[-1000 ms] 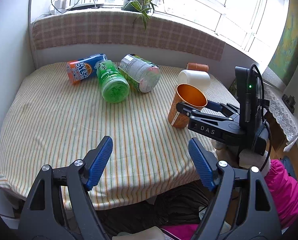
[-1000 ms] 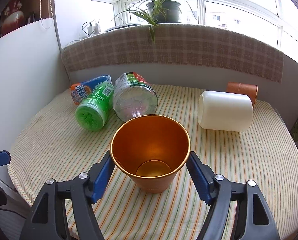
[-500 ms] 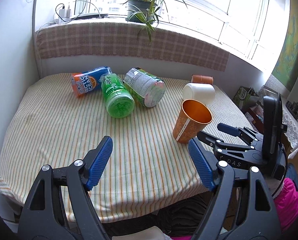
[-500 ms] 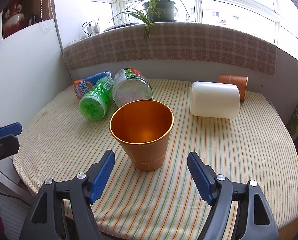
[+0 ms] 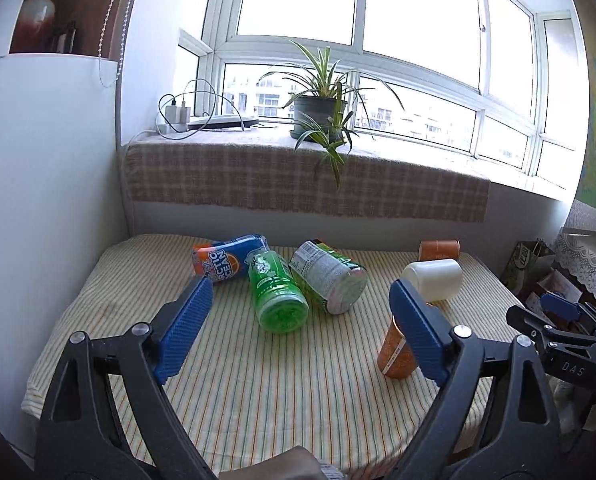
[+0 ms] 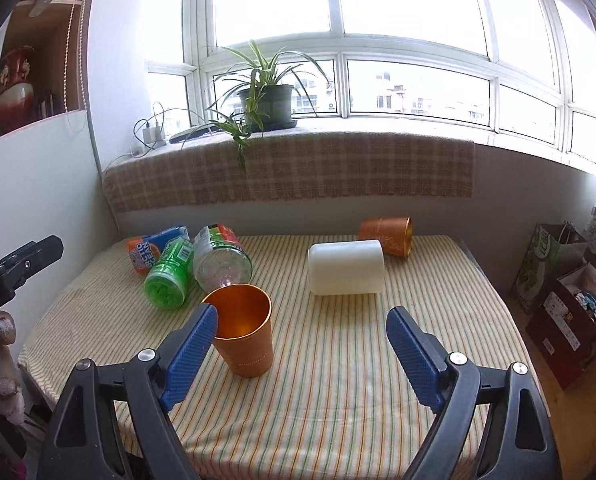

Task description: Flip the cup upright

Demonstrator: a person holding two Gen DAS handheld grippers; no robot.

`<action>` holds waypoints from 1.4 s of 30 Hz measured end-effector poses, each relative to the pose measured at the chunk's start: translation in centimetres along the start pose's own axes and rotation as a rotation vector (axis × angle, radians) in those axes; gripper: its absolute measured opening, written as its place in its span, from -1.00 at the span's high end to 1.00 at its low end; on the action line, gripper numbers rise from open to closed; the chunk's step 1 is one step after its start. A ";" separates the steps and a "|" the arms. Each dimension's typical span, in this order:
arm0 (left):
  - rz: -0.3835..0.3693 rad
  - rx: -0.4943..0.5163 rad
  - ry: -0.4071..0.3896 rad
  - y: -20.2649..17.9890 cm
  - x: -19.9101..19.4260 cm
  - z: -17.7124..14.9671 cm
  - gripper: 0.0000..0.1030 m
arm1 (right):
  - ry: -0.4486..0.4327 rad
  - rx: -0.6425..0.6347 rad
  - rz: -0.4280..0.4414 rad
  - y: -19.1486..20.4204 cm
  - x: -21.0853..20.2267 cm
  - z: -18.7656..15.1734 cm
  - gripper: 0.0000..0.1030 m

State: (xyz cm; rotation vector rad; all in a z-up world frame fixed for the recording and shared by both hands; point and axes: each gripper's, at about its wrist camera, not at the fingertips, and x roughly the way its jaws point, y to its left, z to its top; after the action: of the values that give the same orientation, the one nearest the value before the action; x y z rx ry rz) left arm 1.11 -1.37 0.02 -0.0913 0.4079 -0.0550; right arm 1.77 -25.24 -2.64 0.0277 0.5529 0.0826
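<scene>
An orange metal cup (image 6: 245, 332) stands upright on the striped tablecloth, mouth up. In the left wrist view the cup (image 5: 393, 354) is partly hidden behind my left gripper's right finger. My right gripper (image 6: 301, 354) is open and empty, pulled back above the table's near edge, with the cup beside its left finger. My left gripper (image 5: 301, 330) is open and empty over the near left of the table. The right gripper also shows in the left wrist view (image 5: 557, 320) at the far right.
A white cup (image 6: 345, 266) and a second orange cup (image 6: 385, 236) lie on their sides at the back right. A green bottle (image 6: 168, 278), a clear bottle (image 6: 220, 260) and a blue-orange can (image 6: 154, 246) lie at the back left. Bags (image 6: 557, 292) stand on the floor to the right.
My right gripper let go of the orange cup and drew back, leaving it upright on the cloth. My left gripper also drew back and rose.
</scene>
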 end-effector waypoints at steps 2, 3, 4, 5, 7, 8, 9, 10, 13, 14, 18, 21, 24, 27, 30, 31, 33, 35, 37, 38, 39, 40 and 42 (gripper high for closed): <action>0.036 0.011 -0.046 0.0 -0.6 0.0 -1.00 | -0.028 -0.003 -0.018 -0.2 -0.6 0.2 -0.96; 0.047 0.020 -0.062 -0.1 -0.8 0.1 -1.00 | -0.044 -0.001 -0.026 -0.3 -0.9 0.3 -0.98; 0.055 0.030 -0.070 -0.2 -1.0 0.1 -1.00 | -0.053 -0.002 -0.033 -0.2 -1.1 0.4 -0.98; 0.059 0.039 -0.072 -0.3 -1.0 0.1 -1.00 | -0.057 -0.004 -0.037 -0.2 -1.2 0.6 -0.98; 0.061 0.053 -0.066 -0.6 -0.9 0.1 -1.00 | -0.068 -0.002 -0.042 -0.2 -1.4 0.8 -1.00; 0.060 0.055 -0.065 -0.6 -0.9 0.1 -1.00 | -0.074 -0.001 -0.047 -0.2 -1.6 0.9 -1.00; 0.058 0.058 -0.065 -0.7 -1.1 0.0 -1.00 | -0.081 -0.001 -0.055 -0.1 -1.7 0.9 -1.00; 0.058 0.059 -0.064 -0.8 -1.1 0.0 -1.00 | -0.089 -0.003 -0.063 -0.1 -1.8 1.0 -1.00; 0.056 0.055 -0.061 -0.9 -1.2 -0.1 -1.00 | -0.112 -0.004 -0.088 0.0 -2.2 1.1 -1.00; 0.053 0.055 -0.061 -0.9 -1.2 -0.1 -1.00 | -0.115 -0.003 -0.092 0.0 -2.3 1.1 -1.00; 0.056 0.050 -0.060 -0.8 -1.3 -0.1 -1.00 | -0.117 0.006 -0.094 -0.1 -2.4 1.1 -0.99; 0.056 0.048 -0.060 -0.8 -1.4 -0.1 -1.00 | -0.116 0.010 -0.096 -0.2 -2.4 1.1 -1.00; 0.060 0.050 -0.064 -0.8 -1.5 -0.1 -1.00 | -0.112 0.014 -0.098 -0.3 -2.2 1.0 -1.00; 0.059 0.050 -0.064 -0.8 -1.5 -0.1 -1.00 | -0.112 0.013 -0.102 -0.4 -2.2 1.0 -0.99; 0.059 0.050 -0.063 -0.9 -1.5 -0.1 -1.00 | -0.114 0.016 -0.104 -0.5 -2.3 0.9 -1.00; 0.058 0.050 -0.063 -0.9 -1.5 0.0 -1.00 | -0.115 0.017 -0.103 -0.5 -2.3 0.9 -1.00; 0.057 0.051 -0.062 -0.9 -1.6 0.0 -1.00 | -0.114 0.018 -0.103 -0.5 -2.3 0.9 -1.00; 0.057 0.051 -0.062 -1.0 -1.5 0.0 -1.00 | -0.111 0.018 -0.102 -0.5 -2.3 0.9 -1.00; 0.056 0.052 -0.061 -1.0 -1.5 0.0 -1.00 | -0.109 0.016 -0.102 -0.5 -2.2 0.9 -1.00; 0.057 0.052 -0.061 -1.0 -1.5 0.0 -1.00 | -0.108 0.015 -0.102 -0.5 -2.2 0.9 -1.00; 0.057 0.051 -0.061 -1.0 -1.5 0.0 -1.00 | -0.107 0.015 -0.102 -0.4 -2.2 0.9 -0.99; 0.056 0.051 -0.061 -1.0 -1.6 0.0 -1.00 | -0.106 0.016 -0.102 -0.4 -2.1 0.9 -1.00; 0.056 0.051 -0.061 -1.0 -1.5 0.0 -1.00 | -0.100 0.019 -0.099 -0.5 -2.0 0.9 -1.00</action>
State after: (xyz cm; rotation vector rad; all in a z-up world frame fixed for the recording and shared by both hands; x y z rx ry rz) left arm -0.35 -2.24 0.71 -0.0314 0.3481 -0.0077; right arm 0.63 -25.88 -0.84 0.0223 0.4540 -0.0205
